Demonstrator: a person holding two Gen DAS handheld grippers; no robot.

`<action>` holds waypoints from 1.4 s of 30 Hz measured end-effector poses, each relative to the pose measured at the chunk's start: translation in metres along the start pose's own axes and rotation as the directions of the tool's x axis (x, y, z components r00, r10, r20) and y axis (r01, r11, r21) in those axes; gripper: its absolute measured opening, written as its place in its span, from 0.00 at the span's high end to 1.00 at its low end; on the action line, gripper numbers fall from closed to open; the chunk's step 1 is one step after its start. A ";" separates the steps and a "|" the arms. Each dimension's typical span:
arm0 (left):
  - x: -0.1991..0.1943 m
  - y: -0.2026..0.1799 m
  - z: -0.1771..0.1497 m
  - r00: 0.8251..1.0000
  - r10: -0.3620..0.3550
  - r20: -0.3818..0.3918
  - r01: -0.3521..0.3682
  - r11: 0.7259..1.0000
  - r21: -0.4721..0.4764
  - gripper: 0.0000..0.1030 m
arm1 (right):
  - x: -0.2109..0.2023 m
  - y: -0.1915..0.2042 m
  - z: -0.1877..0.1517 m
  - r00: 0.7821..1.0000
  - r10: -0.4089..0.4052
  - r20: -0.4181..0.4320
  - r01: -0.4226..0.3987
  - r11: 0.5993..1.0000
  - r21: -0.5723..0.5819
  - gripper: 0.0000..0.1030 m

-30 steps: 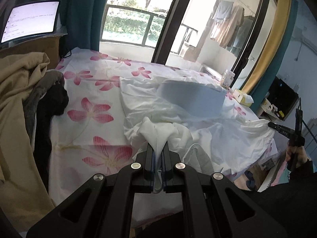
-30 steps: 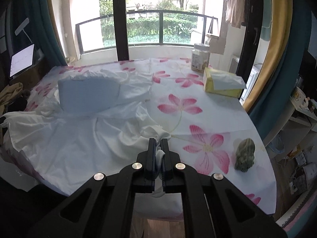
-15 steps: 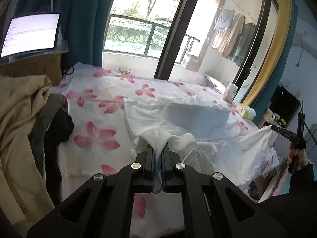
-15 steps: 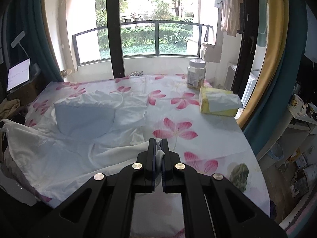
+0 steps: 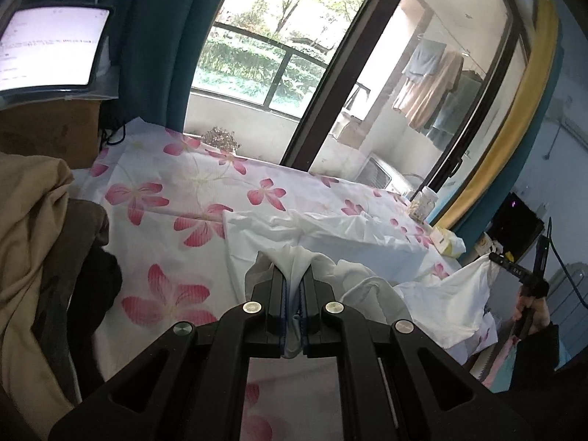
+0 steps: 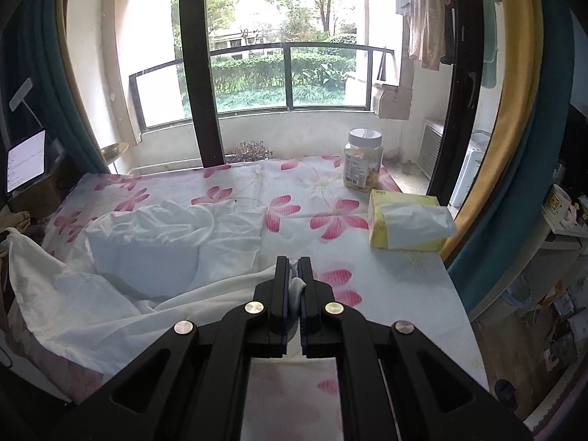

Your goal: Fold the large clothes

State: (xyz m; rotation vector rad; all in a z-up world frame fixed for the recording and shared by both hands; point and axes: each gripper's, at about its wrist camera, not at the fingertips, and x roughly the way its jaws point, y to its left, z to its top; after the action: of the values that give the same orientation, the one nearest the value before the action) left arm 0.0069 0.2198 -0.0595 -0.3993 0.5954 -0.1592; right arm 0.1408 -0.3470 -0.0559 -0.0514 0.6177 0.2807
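Observation:
A large white garment lies spread over a table with a pink-flowered cloth. My left gripper is shut on a bunched corner of it, lifted off the table. My right gripper is shut on another corner, which shows as a white fold between the pads. In the left wrist view the right gripper appears at the far right, held in a hand, with the fabric hanging stretched from it. The near edge of the garment is raised between the two grippers.
A heap of beige and dark clothes lies at the left. A lit tablet stands on a cardboard box. A plastic jar and a yellow tissue pack sit at the table's right. Window and balcony railing lie beyond.
Both grippers have risen and drawn back with the garment's corners, lifting its near edge off the table. The green ornament at the right has dropped out of the right wrist view.

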 end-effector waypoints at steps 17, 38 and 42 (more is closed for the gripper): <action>0.093 0.041 0.065 0.988 -0.058 -0.140 0.051 0.997 -0.057 0.94 | 0.113 -0.013 0.067 0.991 0.047 -0.126 -0.048 0.999 -0.011 0.96; 0.210 0.114 0.076 0.958 0.009 -0.286 -0.082 0.966 -0.244 0.71 | 0.253 -0.007 0.087 0.950 0.037 -0.311 -0.036 0.999 0.009 0.91; 0.190 0.107 0.087 0.970 0.097 -0.223 -0.141 0.972 -0.189 0.52 | 0.245 -0.002 0.084 0.959 0.000 -0.284 -0.009 0.999 -0.032 0.21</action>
State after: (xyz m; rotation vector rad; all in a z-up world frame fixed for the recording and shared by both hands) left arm 0.2162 0.2959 -0.1350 -0.5472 0.8493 -0.0241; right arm 0.3794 -0.2784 -0.1289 -0.1235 0.8996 0.2900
